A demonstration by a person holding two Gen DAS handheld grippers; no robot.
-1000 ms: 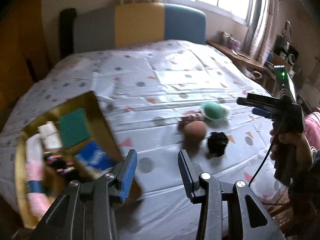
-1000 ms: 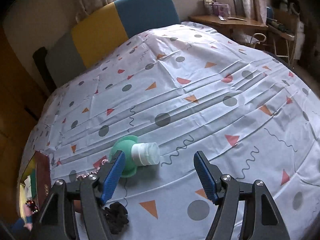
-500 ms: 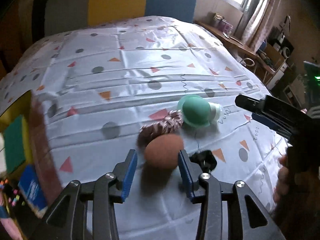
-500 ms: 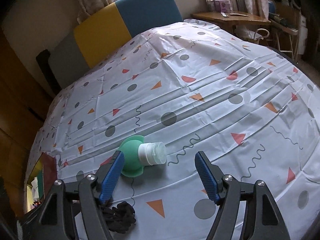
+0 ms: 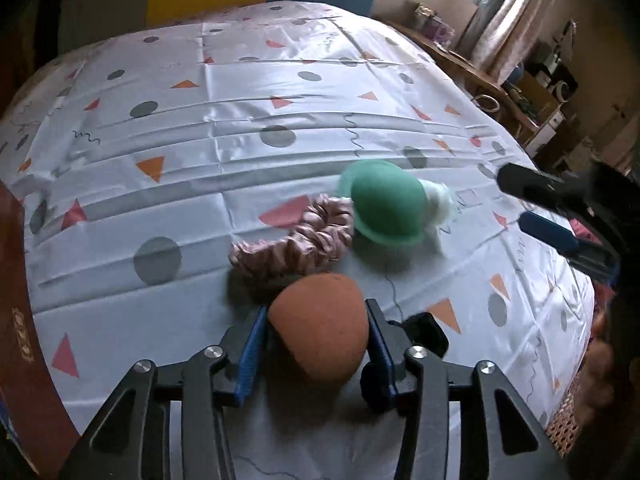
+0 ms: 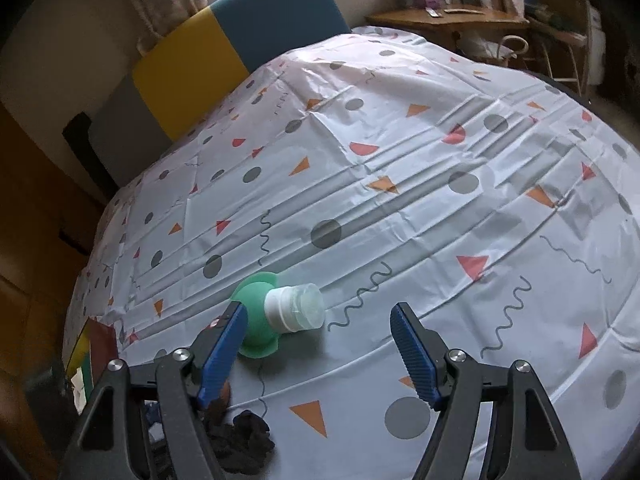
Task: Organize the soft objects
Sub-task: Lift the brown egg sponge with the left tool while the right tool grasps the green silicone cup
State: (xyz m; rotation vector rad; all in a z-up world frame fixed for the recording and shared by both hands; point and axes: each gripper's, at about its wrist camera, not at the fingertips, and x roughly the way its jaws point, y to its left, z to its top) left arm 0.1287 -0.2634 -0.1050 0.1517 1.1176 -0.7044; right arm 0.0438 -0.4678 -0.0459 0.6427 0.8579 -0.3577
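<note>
A brown egg-shaped sponge point(image 5: 320, 340) lies on the patterned bedsheet point(image 5: 240, 92). My left gripper point(image 5: 316, 306) straddles it, blue pads at its two sides, jaws closing; the sponge looks unsqueezed. A pink scrunchie point(image 5: 296, 240) lies just beyond it. Past that rests a green squeeze bottle point(image 5: 384, 208) with a white cap. A black scrunchie point(image 5: 424, 332) peeks out behind my right-hand finger. My right gripper point(image 6: 319, 308) hovers open over the green bottle point(image 6: 256, 304), whose cap point(image 6: 296, 308) sits between the fingers. The black scrunchie point(image 6: 248, 436) lies below its left finger.
A dark red box point(image 5: 24, 320) with a gold inside stands at the bed's left edge, also in the right wrist view as the box point(image 6: 100, 340). A headboard point(image 6: 224, 40) is at the far end. A wooden desk point(image 6: 448, 20) stands beyond the bed.
My left gripper swung away from the box and dropped toward the bed, so the brown sponge now sits between its pads. The right gripper barely shifted.
</note>
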